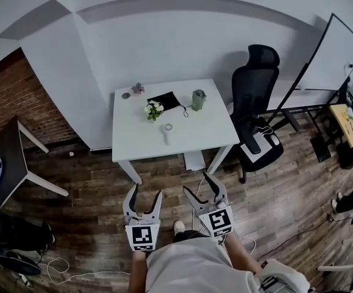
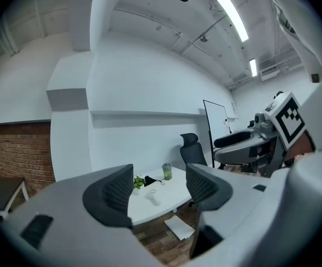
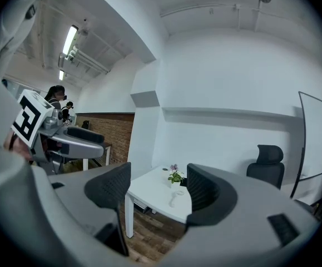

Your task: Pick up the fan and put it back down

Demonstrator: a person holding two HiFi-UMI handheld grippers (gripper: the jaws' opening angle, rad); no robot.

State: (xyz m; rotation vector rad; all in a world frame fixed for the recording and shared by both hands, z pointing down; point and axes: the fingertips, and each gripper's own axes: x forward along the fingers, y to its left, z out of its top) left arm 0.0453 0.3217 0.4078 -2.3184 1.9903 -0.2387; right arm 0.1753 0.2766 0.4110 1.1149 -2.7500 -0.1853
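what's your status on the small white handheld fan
Open, empty: left gripper and right gripper, short of the white table. On it, small white handheld fan lying untouched. Nothing in front of it; small flower pot just behind.

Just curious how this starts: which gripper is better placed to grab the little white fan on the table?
Left, narrowly, I'd guess. Both stand open, well short of the small white handheld fan, but the left gripper lines up on it more squarely.

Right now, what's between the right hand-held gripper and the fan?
Head view: just wood floor, then bare table surface up to the fan. The right hand-held gripper is open, holding nothing.
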